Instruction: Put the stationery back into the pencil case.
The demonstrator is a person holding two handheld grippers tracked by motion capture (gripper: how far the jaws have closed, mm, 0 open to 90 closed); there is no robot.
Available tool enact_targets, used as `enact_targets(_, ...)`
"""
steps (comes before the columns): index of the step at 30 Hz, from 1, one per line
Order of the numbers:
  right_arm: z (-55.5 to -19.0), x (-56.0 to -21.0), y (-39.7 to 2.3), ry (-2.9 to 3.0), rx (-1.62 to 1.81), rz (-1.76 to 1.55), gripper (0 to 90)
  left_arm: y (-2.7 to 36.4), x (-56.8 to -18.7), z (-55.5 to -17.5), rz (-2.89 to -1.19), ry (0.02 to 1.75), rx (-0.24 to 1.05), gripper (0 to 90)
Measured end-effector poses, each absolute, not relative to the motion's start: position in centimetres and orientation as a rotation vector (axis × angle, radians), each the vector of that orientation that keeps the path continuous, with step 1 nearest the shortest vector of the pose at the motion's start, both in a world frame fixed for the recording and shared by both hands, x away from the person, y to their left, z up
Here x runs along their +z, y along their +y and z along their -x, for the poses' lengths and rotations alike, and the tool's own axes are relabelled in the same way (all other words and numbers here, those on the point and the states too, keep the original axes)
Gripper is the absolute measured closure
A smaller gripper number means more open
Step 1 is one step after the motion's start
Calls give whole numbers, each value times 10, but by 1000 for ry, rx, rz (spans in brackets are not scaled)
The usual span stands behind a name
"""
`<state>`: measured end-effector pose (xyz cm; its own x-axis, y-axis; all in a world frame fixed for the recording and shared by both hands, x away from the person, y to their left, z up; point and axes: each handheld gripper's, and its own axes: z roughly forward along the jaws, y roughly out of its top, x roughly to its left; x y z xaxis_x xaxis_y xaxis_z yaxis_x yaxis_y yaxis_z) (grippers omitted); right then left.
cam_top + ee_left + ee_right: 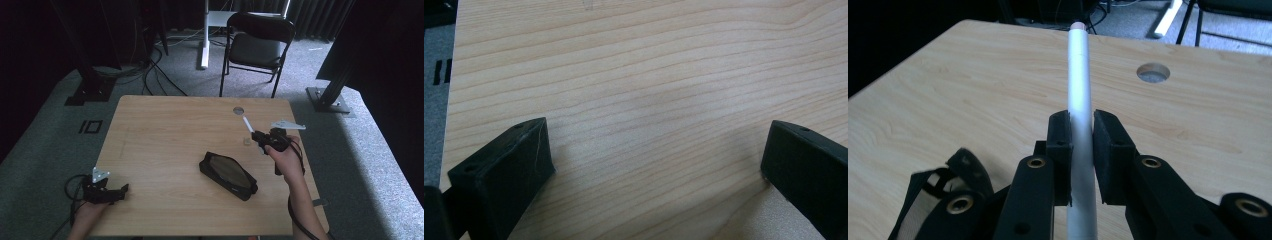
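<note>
A white pen [1079, 95] with a pinkish tip sticks out between the pads of my right gripper [1080, 145], which is shut on it. From above, that gripper [260, 137] hovers over the right part of the table with the white pen [248, 123] pointing away and to the left. A black mesh pencil case [228, 175] lies flat near the table's middle, its zip side open; a corner of the pencil case [943, 190] shows low at the left. My left gripper [117, 192] rests at the table's near left corner, jaws wide apart over bare wood [659, 150].
A small pale eraser-like block [245, 142] lies just left of my right gripper. The table has a round cable hole [238, 110] near its far edge. A black folding chair [257, 42] stands behind the table.
</note>
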<state>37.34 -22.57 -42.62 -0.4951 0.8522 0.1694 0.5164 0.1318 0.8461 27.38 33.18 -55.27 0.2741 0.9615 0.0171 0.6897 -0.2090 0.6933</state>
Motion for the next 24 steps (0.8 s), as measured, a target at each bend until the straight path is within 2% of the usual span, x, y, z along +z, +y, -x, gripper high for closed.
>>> enact_targets(13,-349,-410,-203,2130,1324,-1137,786,332,-553,-274,-1976,1481,617,4)
enact_targets(24,-333,-412,-185,2230,1319,-1033,786,332,-553,-274,-1978,1479,619,4)
